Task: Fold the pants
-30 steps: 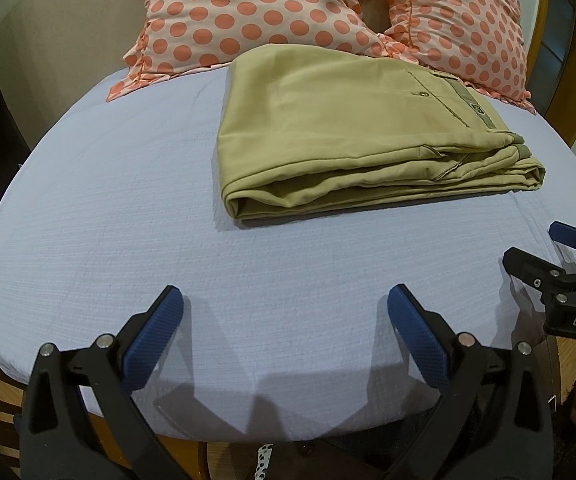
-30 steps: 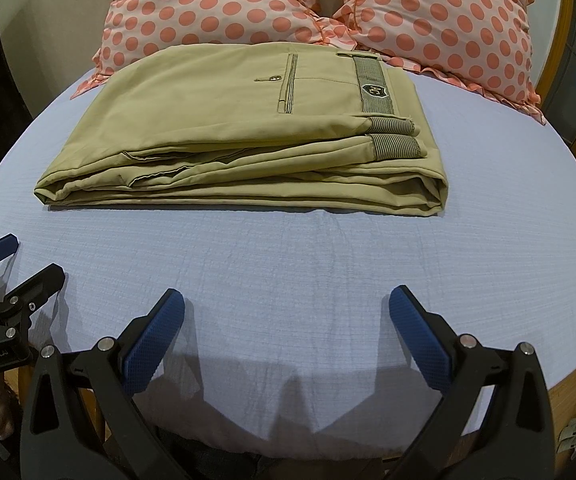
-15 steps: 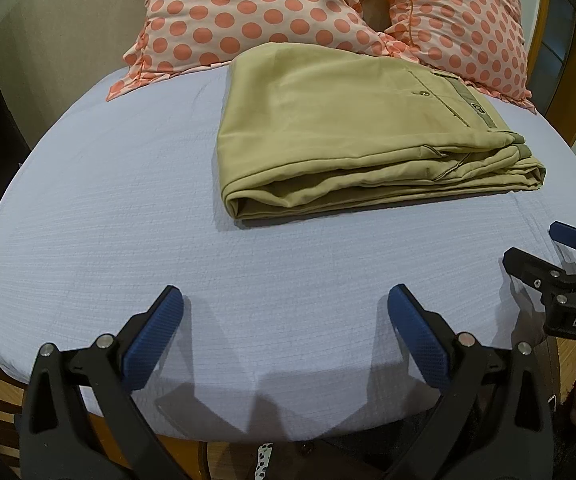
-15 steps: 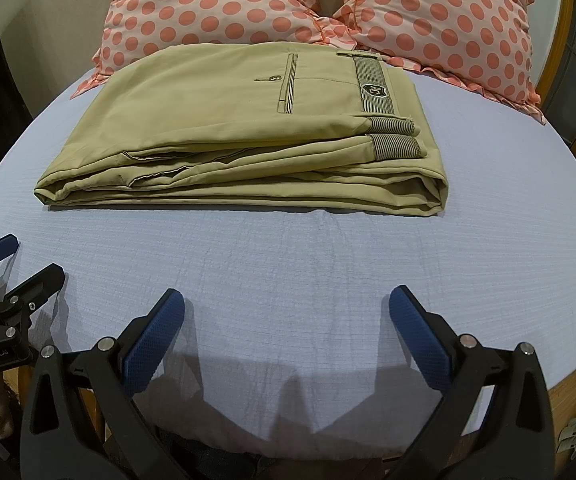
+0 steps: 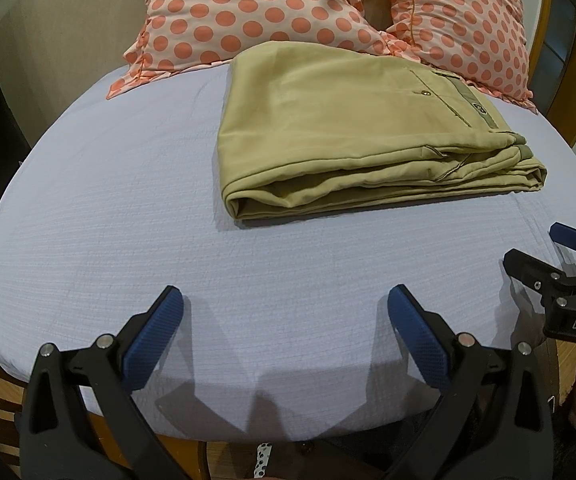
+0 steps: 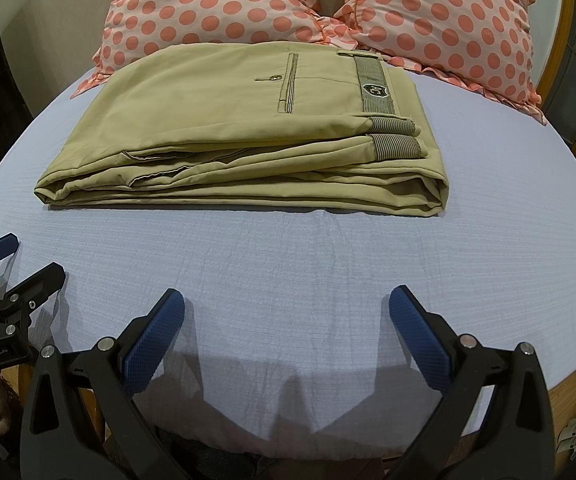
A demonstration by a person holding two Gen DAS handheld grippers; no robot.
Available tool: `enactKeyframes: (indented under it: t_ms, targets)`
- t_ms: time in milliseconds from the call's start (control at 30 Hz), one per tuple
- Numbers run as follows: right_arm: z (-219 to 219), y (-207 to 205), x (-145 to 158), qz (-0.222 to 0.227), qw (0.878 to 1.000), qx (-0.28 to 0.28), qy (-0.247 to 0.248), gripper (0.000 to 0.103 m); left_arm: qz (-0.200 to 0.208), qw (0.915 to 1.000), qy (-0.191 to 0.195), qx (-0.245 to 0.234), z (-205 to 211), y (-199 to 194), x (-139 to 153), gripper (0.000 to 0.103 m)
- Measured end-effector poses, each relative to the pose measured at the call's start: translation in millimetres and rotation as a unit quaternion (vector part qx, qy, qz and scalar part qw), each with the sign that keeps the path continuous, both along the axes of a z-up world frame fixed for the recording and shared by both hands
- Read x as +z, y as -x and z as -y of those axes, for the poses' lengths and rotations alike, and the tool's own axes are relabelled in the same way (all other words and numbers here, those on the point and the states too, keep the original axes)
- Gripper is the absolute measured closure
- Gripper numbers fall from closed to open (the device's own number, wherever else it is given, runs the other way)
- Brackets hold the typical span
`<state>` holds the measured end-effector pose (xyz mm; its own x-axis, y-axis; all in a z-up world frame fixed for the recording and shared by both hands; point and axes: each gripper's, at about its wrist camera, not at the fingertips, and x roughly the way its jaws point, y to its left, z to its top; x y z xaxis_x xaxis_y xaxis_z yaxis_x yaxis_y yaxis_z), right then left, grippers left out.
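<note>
Left tongs (image 5: 285, 318) wide apart, bases cut off below.

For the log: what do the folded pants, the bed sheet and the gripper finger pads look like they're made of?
Khaki pants: looks like woven cotton twill, matte, with soft creases and stitched pocket seams. Bed sheet: pale blue, probably a crinkled cotton weave, going by the fine ribbed lines. Pads on the right gripper: blue, apparently rubber or textured plastic, with a dotted grip pattern on black, plastic-looking fingers.
</note>
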<state>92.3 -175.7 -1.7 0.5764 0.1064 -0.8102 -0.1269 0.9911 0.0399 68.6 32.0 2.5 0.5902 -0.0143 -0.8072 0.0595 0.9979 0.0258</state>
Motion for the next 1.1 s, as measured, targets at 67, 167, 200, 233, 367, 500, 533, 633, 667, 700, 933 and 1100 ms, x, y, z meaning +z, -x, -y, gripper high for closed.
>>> enactKeyframes:
  t_ms: [67,167,200,233,367,500,533,633,667,700,933,1100]
  targets:
    - [-0.1,0.1,0.0,0.0,1.0,0.0,0.0,0.001,0.0,1.0,0.0,-0.001,-0.4,-0.9,0.3,0.002]
    - [0.1,-0.3,0.3,0.0,1.0,0.0,0.0,0.001,0.001,1.0,0.0,-0.001,-0.1,-0.4,0.0,0.002]
    - [0.0,0.0,0.1,0.0,1.0,0.0,0.0,0.001,0.001,1.0,0.0,-0.001,-0.3,-0.3,-0.2,0.002]
    - [-0.1,0.1,0.1,0.0,1.0,0.0,0.0,0.001,0.002,1.0,-0.001,-0.001,-0.1,-0.1,-0.2,0.002]
    - [0.1,0.1,0.1,0.0,1.0,0.0,0.0,0.001,0.003,1.0,-0.001,-0.003,-1.5,0.4,0.1,0.002]
    - [0.2,-0.2,0.2,0.0,1.0,0.0,0.0,0.001,0.004,1.0,0.0,-0.004,-1.6,1.0,0.2,0.002]
    - [0.2,0.0,0.2,0.0,1.0,0.0,0.0,0.001,0.004,1.0,-0.001,-0.004,-1.5,1.0,0.2,0.002]
    - [0.3,-0.1,0.2,0.0,1.0,0.0,0.0,0.001,0.003,1.0,0.0,-0.004,-1.4,1.1,0.0,0.002]
    - [0.3,-0.2,0.2,0.0,1.0,0.0,0.0,0.001,0.003,1.0,0.0,-0.004,-1.3,1.1,-0.1,0.002]
    - [0.3,0.1,0.1,0.001,1.0,0.0,0.0,0.001,0.003,1.0,0.0,-0.004,-1.3,1.0,-0.1,0.002]
    - [0.5,0.2,-0.4,0.0,1.0,0.001,0.0,0.001,-0.002,1.0,0.0,-0.003,-1.1,-0.2,1.4,0.002]
    - [1.0,0.1,-0.4,0.001,1.0,0.001,0.0,0.001,-0.003,1.0,0.0,-0.003,-1.0,-0.7,1.5,0.002]
